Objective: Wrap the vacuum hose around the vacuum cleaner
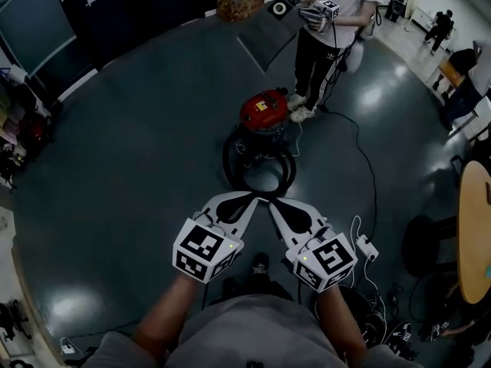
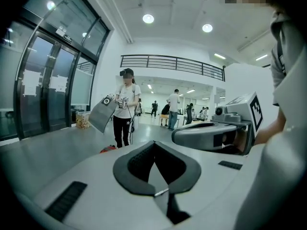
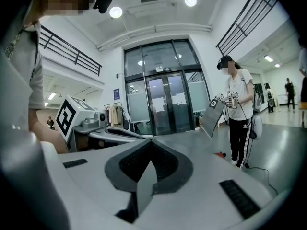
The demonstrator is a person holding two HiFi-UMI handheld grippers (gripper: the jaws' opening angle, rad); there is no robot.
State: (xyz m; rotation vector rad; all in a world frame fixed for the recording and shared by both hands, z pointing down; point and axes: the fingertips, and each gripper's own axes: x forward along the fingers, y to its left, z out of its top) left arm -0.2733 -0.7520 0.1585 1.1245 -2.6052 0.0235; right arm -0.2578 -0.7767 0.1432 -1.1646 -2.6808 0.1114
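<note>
**Hovering empty over the vacuum**

Both tools are up front, tips almost meeting. The left tool (image 1: 255,199) is pressed together with nothing in it, and the right tool (image 1: 273,204) is likewise clamped on air. The red-topped vacuum (image 1: 264,110) sits on the floor (image 1: 138,152) at twelve o'clock from them. Its black hose (image 1: 228,162) lies in a ring against its six o'clock side.

To wrap well, I'd spread one tool first, drop low and pinch the hose near its free end, not mid-loop. The other tool could steady the body so it can't roll. Lay the turns snug and clear of the cord (image 1: 374,182) trailing off at three o'clock.

Only the head view shows that ring and the cord. The gripper views catch a mere red sliver of the vacuum and no hose. They do show each seam shut tight, and the full height of a person (image 2: 125,107) at twelve o'clock holding a grey panel (image 2: 101,114). The right gripper view adds glass doors (image 3: 165,99).
</note>
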